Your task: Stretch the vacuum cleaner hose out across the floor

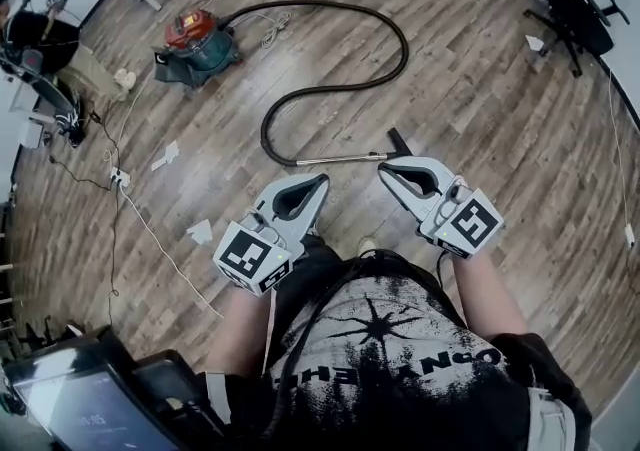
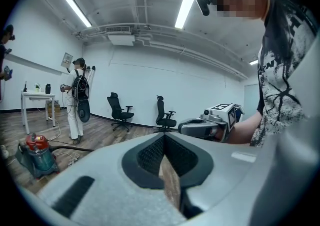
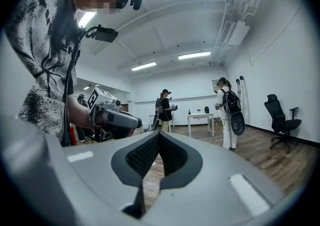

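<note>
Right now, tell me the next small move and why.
Probably open the right gripper and lower it to the metal wand just ahead: it and the left gripper are shut and empty, and the vacuum cleaner hose lies curled.

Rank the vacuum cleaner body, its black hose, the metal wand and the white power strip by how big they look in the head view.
1. Black hose, sweeping widest across the floor.
2. Vacuum cleaner body.
3. Metal wand, about as long as the body but far thinner.
4. White power strip.
</note>
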### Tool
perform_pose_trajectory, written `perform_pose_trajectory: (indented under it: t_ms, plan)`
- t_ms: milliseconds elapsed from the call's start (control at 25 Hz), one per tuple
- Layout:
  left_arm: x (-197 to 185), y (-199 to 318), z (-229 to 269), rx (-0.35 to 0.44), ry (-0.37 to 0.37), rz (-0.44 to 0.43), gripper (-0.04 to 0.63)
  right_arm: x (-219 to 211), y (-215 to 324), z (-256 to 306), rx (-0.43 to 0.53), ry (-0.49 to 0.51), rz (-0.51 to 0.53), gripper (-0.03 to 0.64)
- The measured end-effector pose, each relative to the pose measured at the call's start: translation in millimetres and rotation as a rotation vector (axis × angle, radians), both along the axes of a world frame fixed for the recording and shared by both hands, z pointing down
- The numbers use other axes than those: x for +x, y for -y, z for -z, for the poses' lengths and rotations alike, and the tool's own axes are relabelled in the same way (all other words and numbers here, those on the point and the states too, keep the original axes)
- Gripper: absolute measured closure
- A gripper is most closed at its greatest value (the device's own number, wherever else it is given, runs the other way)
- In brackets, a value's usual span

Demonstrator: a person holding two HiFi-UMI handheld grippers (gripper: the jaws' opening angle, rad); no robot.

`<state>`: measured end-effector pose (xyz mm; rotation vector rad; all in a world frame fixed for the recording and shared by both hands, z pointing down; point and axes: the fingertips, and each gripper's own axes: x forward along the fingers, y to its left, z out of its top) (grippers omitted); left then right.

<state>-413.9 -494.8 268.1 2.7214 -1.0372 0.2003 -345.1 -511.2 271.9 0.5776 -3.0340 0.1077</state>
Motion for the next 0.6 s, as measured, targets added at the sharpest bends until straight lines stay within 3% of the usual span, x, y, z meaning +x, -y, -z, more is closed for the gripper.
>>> perform_pose_trajectory:
  t_ms: [360, 600]
  plan:
    - [-40, 71, -12, -0.028, -0.033, -0.124, 0.595, -33, 58, -4, -0.012, -0.064, -0.132, 0.611]
    - [-64, 126, -10, -0.009, -0.054, -0.234, 0.594, -61, 103, 10, 0.065, -0.064, -0.227, 0.611]
